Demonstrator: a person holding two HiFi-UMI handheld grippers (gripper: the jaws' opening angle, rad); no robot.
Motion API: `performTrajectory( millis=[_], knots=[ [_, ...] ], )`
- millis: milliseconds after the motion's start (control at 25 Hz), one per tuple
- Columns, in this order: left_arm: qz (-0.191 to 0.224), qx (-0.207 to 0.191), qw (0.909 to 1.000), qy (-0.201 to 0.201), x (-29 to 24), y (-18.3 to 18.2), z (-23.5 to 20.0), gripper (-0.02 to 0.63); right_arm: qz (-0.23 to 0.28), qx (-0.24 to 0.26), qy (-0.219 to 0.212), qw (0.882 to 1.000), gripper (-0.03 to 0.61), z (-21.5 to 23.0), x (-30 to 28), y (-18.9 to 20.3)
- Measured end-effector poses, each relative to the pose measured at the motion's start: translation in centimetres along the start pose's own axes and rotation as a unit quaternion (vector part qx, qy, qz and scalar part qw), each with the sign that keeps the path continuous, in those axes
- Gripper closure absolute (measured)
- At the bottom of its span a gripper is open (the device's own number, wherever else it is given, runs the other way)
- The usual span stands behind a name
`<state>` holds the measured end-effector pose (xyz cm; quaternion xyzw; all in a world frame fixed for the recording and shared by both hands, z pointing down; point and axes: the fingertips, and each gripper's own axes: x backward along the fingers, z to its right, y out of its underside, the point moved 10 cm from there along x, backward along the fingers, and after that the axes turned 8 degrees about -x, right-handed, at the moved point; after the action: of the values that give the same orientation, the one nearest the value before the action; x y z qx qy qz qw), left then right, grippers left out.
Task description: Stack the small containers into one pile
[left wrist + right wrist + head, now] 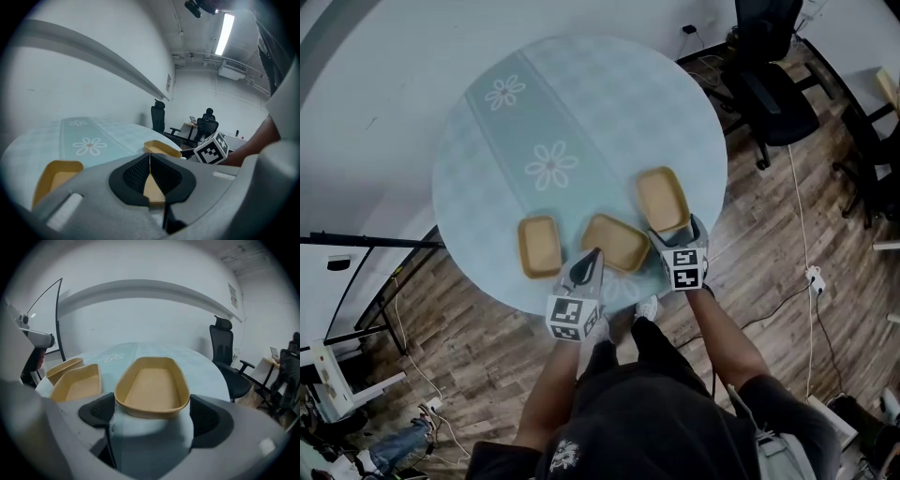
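Fingers (212,420) of the right gripper (152,417) stand wide apart on either side of the near end of a tan shallow paper container (152,387), not clamping it; it rests near the close edge of the round pale-green table with a flowered runner (581,103). Two more tan containers lie singly to its left, the middle container (616,242) just beside it, the leftmost container (539,247) apart. The left gripper (592,255) has jaws pressed together on nothing, tip at the middle container's near rim
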<state>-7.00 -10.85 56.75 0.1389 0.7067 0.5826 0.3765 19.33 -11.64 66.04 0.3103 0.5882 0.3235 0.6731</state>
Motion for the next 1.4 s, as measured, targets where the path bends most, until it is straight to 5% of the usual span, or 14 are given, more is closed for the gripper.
performTrajectory(
  millis=[640, 1400],
  knots=[
    [-0.007, 0.005, 1.0, 0.001, 0.1, 0.6, -0.2, 0.607, -0.006, 0.001, 0.0, 1.0, 0.132, 0.5, -0.8, 0.3],
    [-0.01, 0.0, 0.9999, 0.009, 0.2, 0.7, 0.2, 0.607, 0.059, 0.005, 0.0, 0.998, 0.167, 1.0, 2.1, -2.1]
  ],
)
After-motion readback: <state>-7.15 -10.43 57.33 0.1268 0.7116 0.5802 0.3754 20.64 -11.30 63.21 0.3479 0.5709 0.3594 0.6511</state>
